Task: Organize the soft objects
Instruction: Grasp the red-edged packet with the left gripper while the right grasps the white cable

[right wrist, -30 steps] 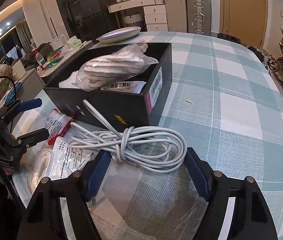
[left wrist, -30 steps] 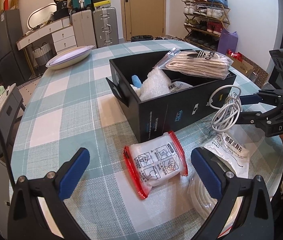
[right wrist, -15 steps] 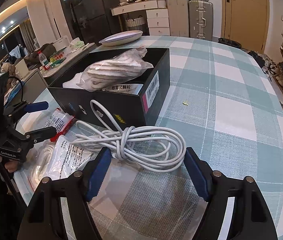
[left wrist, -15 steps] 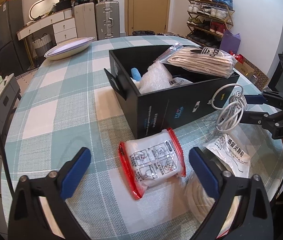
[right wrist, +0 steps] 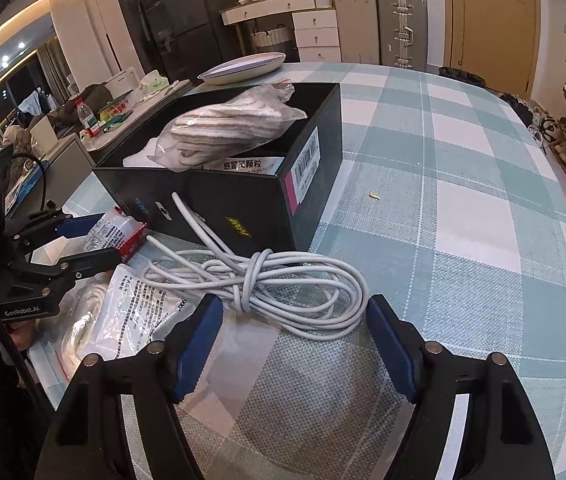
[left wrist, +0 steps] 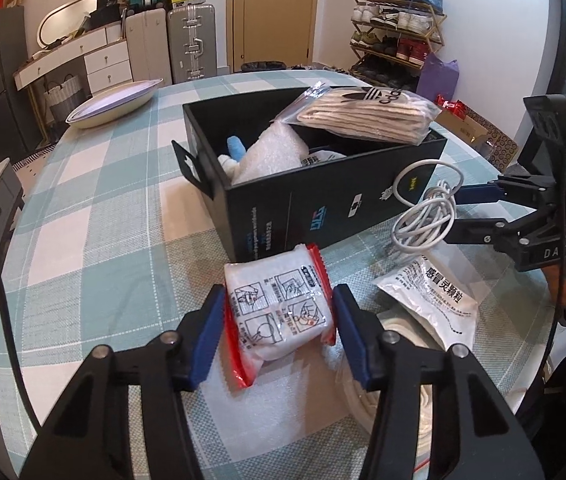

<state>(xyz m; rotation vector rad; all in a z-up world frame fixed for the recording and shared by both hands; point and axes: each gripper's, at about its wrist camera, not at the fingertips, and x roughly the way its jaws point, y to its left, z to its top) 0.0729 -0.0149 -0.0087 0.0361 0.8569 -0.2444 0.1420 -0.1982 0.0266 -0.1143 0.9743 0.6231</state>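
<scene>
My left gripper (left wrist: 279, 324) has its jaws closed against both sides of a red-edged white packet (left wrist: 279, 316) that lies on the table in front of the black box (left wrist: 323, 208). The box holds a bag of socks (left wrist: 367, 114), bubble wrap (left wrist: 271, 156) and other soft items. My right gripper (right wrist: 293, 340) is open, its fingers on either side of a coiled white cable (right wrist: 267, 280) on the table. A white sachet (left wrist: 431, 300) and a bagged white coil (left wrist: 375, 392) lie between the two grippers.
A checked cloth covers the round table (left wrist: 103, 240). An oval dish (left wrist: 111, 102) stands at the far side. The table edge is close behind the sachet. Suitcases, drawers and a shoe rack stand beyond.
My left gripper has moved forward and closed from wide open onto the red-edged packet. My right gripper has narrowed a little around the cable, which has stayed in place.
</scene>
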